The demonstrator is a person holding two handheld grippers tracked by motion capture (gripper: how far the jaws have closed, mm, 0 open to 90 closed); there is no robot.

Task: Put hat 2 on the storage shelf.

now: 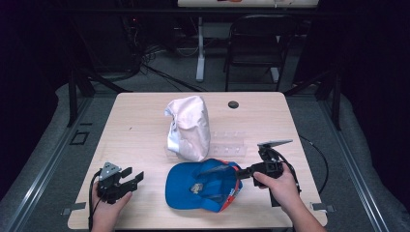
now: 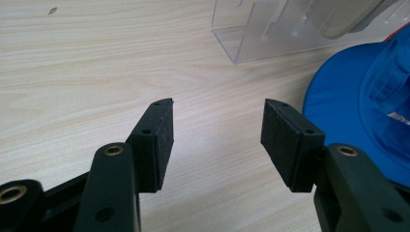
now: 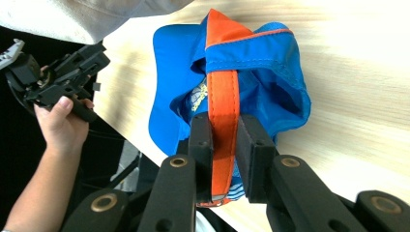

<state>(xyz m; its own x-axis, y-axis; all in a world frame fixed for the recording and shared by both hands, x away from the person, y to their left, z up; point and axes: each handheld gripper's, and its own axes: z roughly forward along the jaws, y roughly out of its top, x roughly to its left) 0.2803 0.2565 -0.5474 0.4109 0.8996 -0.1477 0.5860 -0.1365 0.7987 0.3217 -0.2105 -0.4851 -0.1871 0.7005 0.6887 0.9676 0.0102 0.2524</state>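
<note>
Blue cap (image 1: 200, 186) lies on the table (image 1: 145, 121), its orange band (image 3: 223, 121) pinched between the 2 jaws of the right gripper (image 3: 225, 140), which clamps it from the cap's right side. Left gripper (image 2: 215, 140) rests just left of the cap, jaws spread apart and holding nothing.
</note>
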